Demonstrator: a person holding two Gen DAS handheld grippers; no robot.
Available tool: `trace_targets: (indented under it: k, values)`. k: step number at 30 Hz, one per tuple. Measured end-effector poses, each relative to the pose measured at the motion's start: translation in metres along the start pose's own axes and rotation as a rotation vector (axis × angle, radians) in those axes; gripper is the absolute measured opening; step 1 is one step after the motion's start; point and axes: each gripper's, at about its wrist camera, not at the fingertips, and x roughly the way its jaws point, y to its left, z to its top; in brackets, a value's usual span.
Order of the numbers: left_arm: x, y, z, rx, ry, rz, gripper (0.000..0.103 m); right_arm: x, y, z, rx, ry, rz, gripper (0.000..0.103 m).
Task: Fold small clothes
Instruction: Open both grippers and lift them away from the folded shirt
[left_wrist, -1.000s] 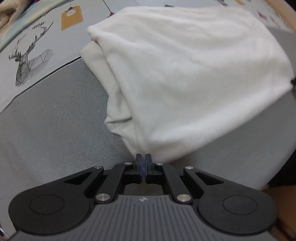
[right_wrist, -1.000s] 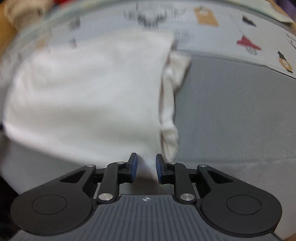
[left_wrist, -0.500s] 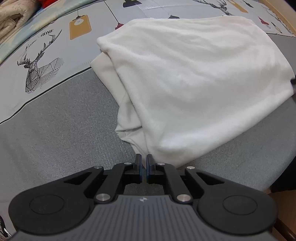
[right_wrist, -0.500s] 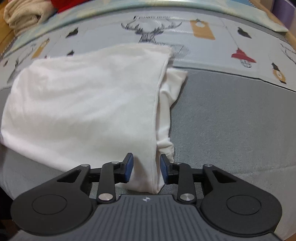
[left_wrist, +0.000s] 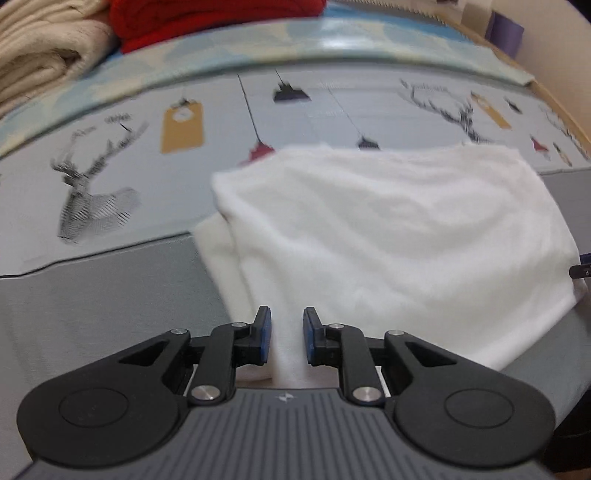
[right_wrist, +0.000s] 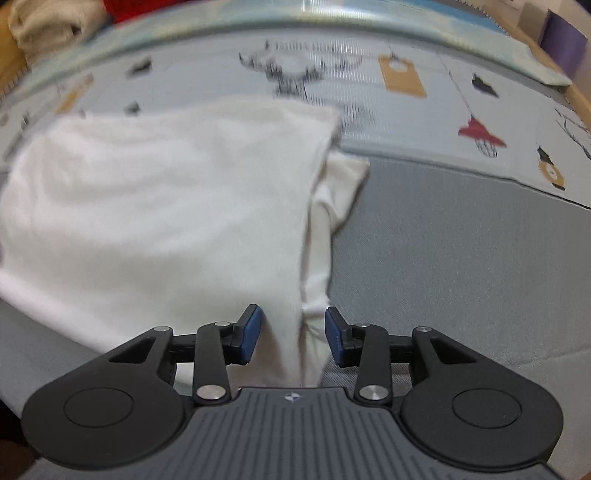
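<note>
Both grippers, left (left_wrist: 286, 334) and right (right_wrist: 291, 334), have just been opening and now stand narrowly apart around the near corners of the shirt (left_wrist: 388, 236), which lies folded on the bed (right_wrist: 461, 258), apparently released.

The white garment (left_wrist: 388, 236) is soft, matt cloth with a faintly fuzzy nap. It lies on a grey woven cover (right_wrist: 461, 258), finely textured and dull, which meets a smooth printed sheet (left_wrist: 314, 107). Each gripper, left (left_wrist: 286, 334) and right (right_wrist: 291, 334), is matt black plastic with ribbed grey housing, shiny metal rivets and blue rubbery pads (right_wrist: 251, 332). Behind, a cream blanket (left_wrist: 40, 55) looks thick and plush, beside a red knitted cloth (left_wrist: 207, 16).
</note>
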Motion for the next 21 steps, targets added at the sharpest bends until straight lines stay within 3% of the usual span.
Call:
trace_targets:
  k: [3,8,11,13,15,18,21]
  values:
    - [0.021,0.001,0.001,0.017,0.095,0.089,0.02,0.008,-0.003,0.002,0.004,0.036,-0.006,0.046]
    - [0.01,0.03,0.022,-0.156,-0.026,0.06,0.02,-0.004,-0.005,0.01,0.037,-0.039,0.037,0.046]
    - [0.016,0.022,0.031,-0.119,-0.033,0.047,0.02,-0.002,-0.002,0.015,0.013,-0.059,0.04,0.047]
    - [0.033,0.013,0.03,-0.046,0.032,0.074,0.02,0.005,-0.002,0.018,0.007,-0.034,0.021,0.05]
    - [0.045,0.014,0.027,-0.036,0.091,0.121,0.028,0.006,-0.002,0.02,0.017,-0.016,0.01,0.053]
    - [0.027,0.024,0.033,-0.115,0.026,0.124,0.03,-0.001,-0.004,0.026,0.051,-0.051,0.0,0.053]
    - [-0.007,0.027,0.037,-0.138,-0.11,0.142,0.035,-0.021,-0.002,0.034,0.095,-0.16,0.001,0.053]
